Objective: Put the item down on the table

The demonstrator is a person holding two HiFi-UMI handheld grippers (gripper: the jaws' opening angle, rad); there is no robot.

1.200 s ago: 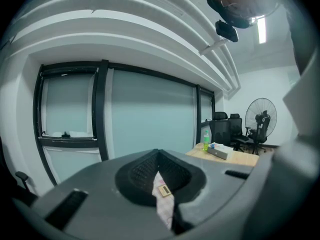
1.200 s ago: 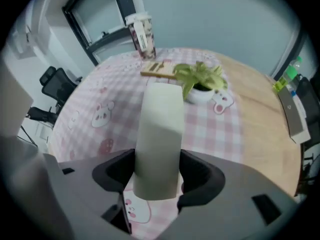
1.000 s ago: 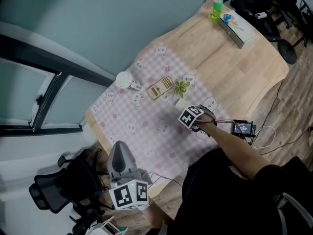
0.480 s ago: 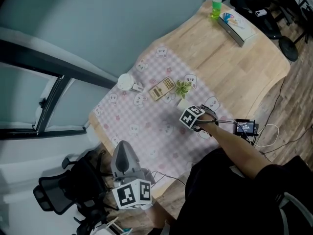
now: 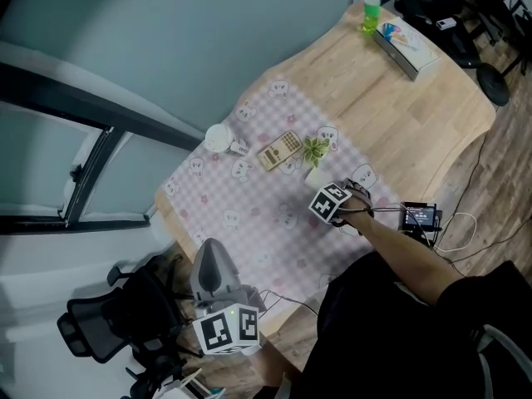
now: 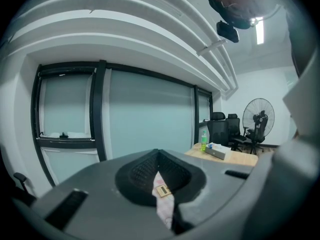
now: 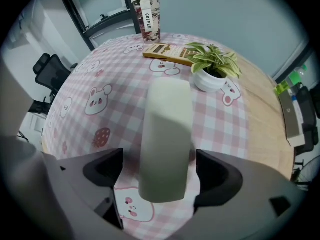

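Observation:
A pale, off-white oblong item lies lengthwise between the jaws of my right gripper, over the pink checked tablecloth. The jaws are opening, and a gap shows on each side of the item, so the pads do not press on it. In the head view the right gripper sits low over the cloth, just in front of the potted plant, and its marker cube hides the item. My left gripper hangs off the table's near-left corner, jaws together and holding nothing.
Beyond the item stand a small potted plant, a flat brown pack and a coffee cup. A green bottle and a long box sit at the table's far end. A small device with cables is at the right edge. An office chair stands below left.
The whole view has drifted slightly. My right gripper stays low over the cloth beside the plant pot, and the left gripper has kept its place.

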